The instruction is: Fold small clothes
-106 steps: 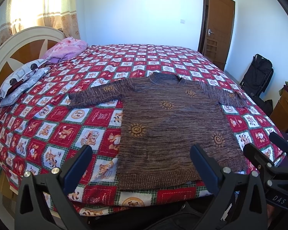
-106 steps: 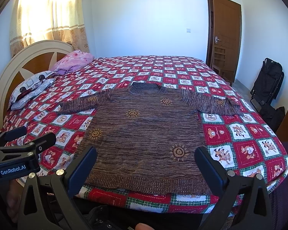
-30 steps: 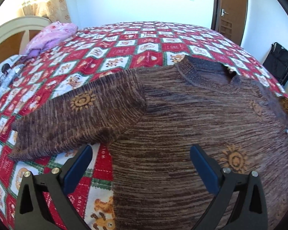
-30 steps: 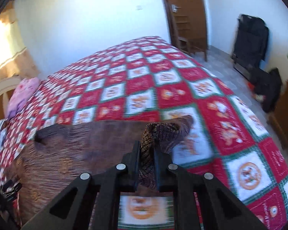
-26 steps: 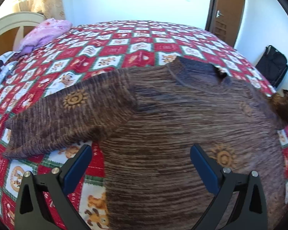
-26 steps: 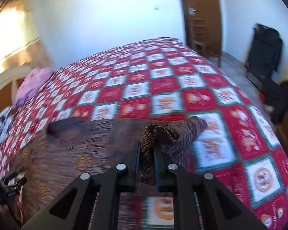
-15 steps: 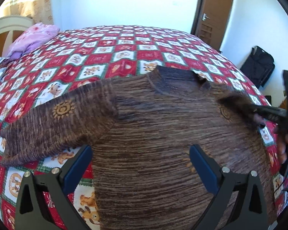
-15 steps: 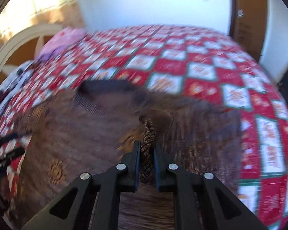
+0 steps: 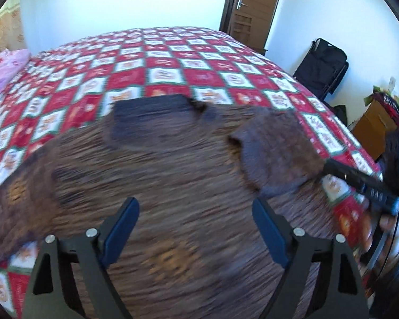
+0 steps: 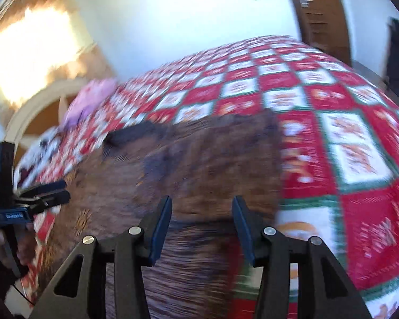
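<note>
Now, with right sleeve [image 9: 274, 156] folded onto sweater [image 9: 173, 199] at 2 o'clock, reach with wide-open left gripper [image 9: 194, 234] toward 9 o'clock sleeve; right gripper [image 10: 202, 226] parted, empty.

The bed [image 9: 173, 61] (red checked quilt) carries a brown sweater [image 9: 159, 175] and pink bundle [image 9: 2, 71].

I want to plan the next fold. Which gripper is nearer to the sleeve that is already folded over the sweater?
Right. The right gripper, open, sits just at the folded sleeve; the left gripper hovers open over the sweater body, farther away.
</note>
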Action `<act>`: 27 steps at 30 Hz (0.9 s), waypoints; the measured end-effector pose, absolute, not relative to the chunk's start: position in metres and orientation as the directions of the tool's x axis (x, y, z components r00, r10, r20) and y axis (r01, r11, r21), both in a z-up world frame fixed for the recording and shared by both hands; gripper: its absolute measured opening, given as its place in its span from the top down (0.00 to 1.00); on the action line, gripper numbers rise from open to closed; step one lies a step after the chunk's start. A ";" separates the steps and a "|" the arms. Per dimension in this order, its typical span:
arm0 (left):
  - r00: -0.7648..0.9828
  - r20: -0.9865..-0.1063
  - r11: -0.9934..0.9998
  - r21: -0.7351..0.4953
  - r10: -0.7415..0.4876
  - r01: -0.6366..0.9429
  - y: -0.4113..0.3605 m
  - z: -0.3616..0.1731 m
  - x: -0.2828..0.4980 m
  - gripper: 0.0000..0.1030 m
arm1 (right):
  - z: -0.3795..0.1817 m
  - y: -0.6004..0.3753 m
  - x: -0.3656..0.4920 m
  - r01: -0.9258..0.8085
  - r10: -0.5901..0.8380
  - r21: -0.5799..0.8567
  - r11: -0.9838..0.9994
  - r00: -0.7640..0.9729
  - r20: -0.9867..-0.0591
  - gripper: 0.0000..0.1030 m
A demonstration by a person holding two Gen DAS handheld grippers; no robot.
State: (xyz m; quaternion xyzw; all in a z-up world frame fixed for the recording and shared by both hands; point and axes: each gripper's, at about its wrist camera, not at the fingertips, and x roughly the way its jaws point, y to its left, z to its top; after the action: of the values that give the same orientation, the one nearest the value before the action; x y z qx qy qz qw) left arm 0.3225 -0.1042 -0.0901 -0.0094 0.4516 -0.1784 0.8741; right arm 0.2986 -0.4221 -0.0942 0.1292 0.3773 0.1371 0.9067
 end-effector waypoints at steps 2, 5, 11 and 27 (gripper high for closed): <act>0.513 -0.790 0.931 -0.200 -0.337 0.304 -0.123 -0.092 0.333 0.15 | -0.096 -0.430 0.293 -0.131 0.322 0.329 0.935 0.702 -0.636 0.52; 0.485 -0.807 0.933 -0.217 -0.337 0.288 -0.147 -0.100 0.349 0.24 | -0.099 -0.435 0.285 -0.128 0.300 0.310 0.942 0.735 -0.608 0.52; 0.432 -0.853 0.947 -0.197 -0.292 0.252 -0.170 -0.120 0.365 0.32 | -0.109 -0.447 0.274 -0.120 0.304 0.337 0.934 0.762 -0.572 0.52; 0.484 -0.804 0.925 -0.206 -0.346 0.319 -0.210 -0.128 0.374 0.91 | -0.114 -0.469 0.265 -0.097 0.341 0.452 0.886 0.799 -0.496 0.51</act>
State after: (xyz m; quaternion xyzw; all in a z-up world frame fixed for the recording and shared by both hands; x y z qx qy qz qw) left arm 0.3745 -0.2102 -0.1277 -0.0146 0.4698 -0.1929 0.8613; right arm 0.2652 -0.4689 -0.1141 0.2068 0.2941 0.1183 0.9256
